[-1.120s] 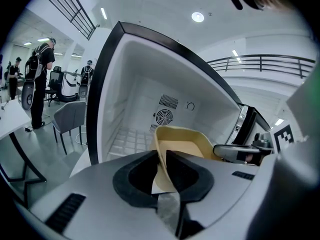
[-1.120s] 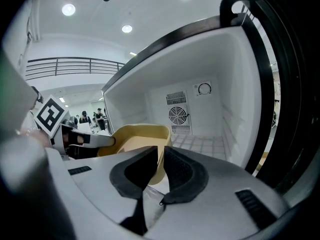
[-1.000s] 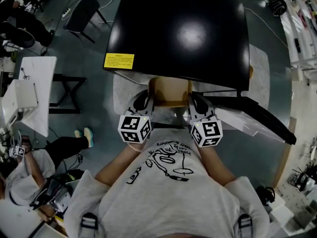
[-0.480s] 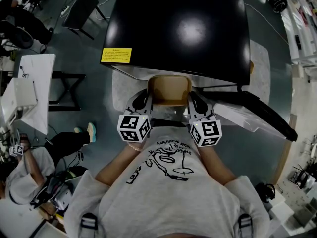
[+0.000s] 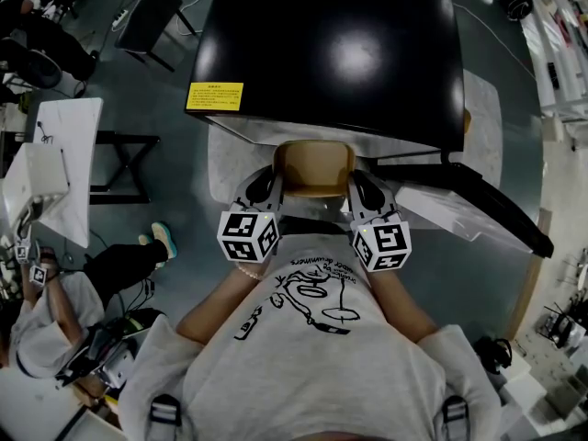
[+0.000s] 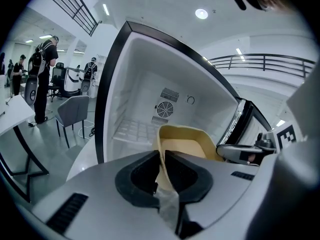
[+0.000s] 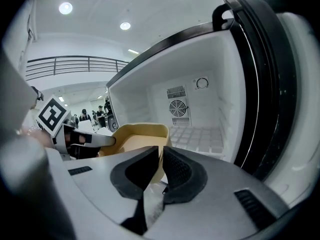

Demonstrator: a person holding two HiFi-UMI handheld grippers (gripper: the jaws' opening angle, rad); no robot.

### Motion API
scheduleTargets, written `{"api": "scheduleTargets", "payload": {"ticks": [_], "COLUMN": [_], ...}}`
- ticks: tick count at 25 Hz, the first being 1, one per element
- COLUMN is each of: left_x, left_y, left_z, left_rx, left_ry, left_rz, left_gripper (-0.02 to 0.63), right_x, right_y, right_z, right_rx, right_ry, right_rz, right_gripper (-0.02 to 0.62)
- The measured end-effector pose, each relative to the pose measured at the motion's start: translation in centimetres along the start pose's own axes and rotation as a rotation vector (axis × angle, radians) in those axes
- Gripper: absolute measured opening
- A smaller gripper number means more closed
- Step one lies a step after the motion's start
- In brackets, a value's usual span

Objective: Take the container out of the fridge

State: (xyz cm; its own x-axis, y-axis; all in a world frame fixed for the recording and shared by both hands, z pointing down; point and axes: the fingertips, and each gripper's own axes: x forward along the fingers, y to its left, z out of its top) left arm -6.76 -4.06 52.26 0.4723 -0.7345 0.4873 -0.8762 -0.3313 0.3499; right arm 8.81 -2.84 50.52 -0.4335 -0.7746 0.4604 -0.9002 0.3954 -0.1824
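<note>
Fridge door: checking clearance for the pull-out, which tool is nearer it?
Right. The right tool grips the rim of the container on the side of the open fridge door; the left tool grips the opposite rim, farther away.

Container sitting right at the fridge mouth, a gripper on each side

The container is just in front of the open fridge. The left gripper is clamped on its left wall and the right gripper on its right wall. The door hangs open off to the right. Inside, a wire shelf lies behind the container. Further left, a desk stands well apart, with a seated person nearer than it.
</note>
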Motion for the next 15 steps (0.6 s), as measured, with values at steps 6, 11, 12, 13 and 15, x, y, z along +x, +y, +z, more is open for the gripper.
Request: {"api": "scheduleTargets", "payload": {"ticks": [6,11,12,13,15], "left_x": [0.1,0.4,0.5,0.6,0.9], "left_y": [0.1,0.4,0.4,0.4,0.4], "left_z": [-0.7,-1.5,-1.7,-1.8,-2.1], "left_rx": [0.004,0.015,0.018,0.020,0.024], "left_ry": [0.017,0.036,0.040,0.043,0.050], "left_rz": [-0.003,-0.003,-0.003,-0.004,-0.003], "left_gripper": [0.048,0.048,0.048,0.048,0.048], "right_x": [0.1,0.3,0.3,0.3,0.4], "right_y": [0.0,0.0,0.0,-0.1,-0.2], "right_z": [-0.7,-1.4,-1.5,-1.7,-2.0], "right_rx": [0.002,-0.001,-0.002,-0.002,-0.003], "right_ry": [0.017,0.035,0.038,0.041,0.048], "right_rz": [0.001,0.000,0.000,-0.001,-0.002], "right_gripper": [0.048,0.048,0.048,0.048,0.048]}}
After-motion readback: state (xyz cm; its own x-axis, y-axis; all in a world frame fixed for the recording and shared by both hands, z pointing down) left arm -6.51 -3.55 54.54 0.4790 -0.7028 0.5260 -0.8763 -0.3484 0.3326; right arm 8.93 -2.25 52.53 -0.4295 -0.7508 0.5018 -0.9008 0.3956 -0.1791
